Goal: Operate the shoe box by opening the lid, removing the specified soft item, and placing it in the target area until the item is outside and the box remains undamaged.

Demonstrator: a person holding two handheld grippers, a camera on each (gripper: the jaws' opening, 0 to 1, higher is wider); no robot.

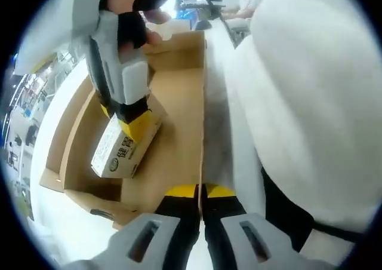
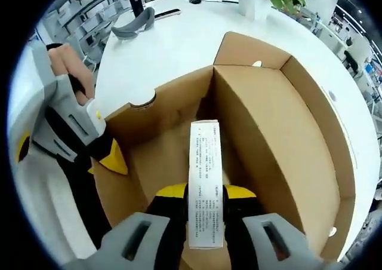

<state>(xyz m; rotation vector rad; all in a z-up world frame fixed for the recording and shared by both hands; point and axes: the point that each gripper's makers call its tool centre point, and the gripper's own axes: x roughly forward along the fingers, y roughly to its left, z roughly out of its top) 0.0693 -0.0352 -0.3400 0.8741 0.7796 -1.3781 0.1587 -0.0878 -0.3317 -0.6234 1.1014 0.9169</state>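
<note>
In the left gripper view, the right gripper (image 1: 132, 117) reaches down into the open cardboard shoe box (image 1: 179, 97), its yellow-tipped jaws clamped on a small printed carton (image 1: 122, 147) that lies on the box floor, while the left gripper (image 1: 200, 192) at the bottom has its jaws pinched together on the box's near wall. In the right gripper view, the left gripper (image 2: 110, 156) grips the box (image 2: 286, 138) wall at left, the box sits on a white counter (image 2: 179, 37), and the carton (image 2: 206, 186) runs lengthwise between the right gripper's (image 2: 206, 201) jaws, which close on its sides.

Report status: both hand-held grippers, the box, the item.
Left hand-held gripper shut on shoe box wall. Right hand-held gripper shut on small packet, inside the open box. Nothing blocking.
</note>
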